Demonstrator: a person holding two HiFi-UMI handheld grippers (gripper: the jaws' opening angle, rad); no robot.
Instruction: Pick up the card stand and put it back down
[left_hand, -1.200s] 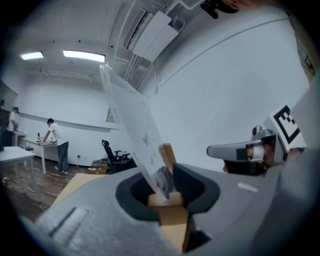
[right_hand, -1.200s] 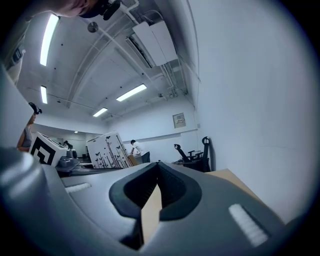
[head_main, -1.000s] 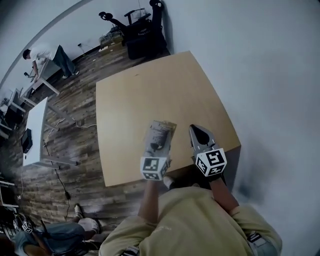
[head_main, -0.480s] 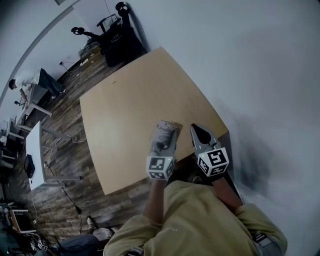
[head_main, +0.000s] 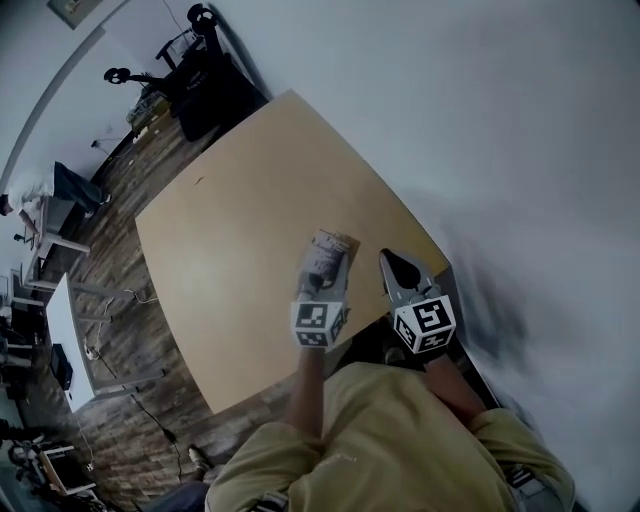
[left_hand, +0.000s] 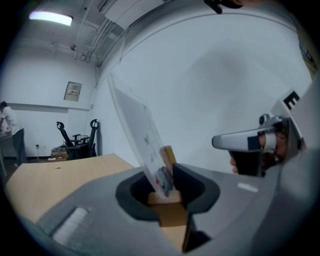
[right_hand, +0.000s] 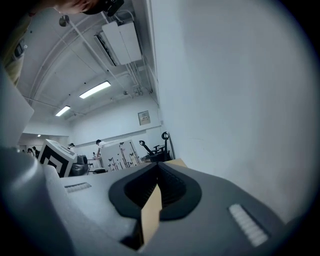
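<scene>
The left gripper (left_hand: 167, 190) is clamped on the card stand (head_main: 326, 258), its jaws gripping the wooden base while the clear panel rises tilted above them. The stand is carried over the near right part of the table (head_main: 240, 230) and appears to be off the surface, though no view confirms the gap. The right gripper (head_main: 392, 262) is just beside it on the right, jaws closed together and holding nothing. Risks noted: the hold is low on the base, so the tall leaning panel could pivot in the jaws if the hand is jolted. The stand is near the table's near edge, so a set-down there might leave the base overhanging. Opening the jaws before the base sits flat would probably topple it. The right gripper is close enough to knock the panel. Against the earlier head views, the table now fills more of the picture and the chairs and the distant person sit further toward the far left. The two grippers keep the same places relative to each other, and the grip on the stand is unchanged.
</scene>
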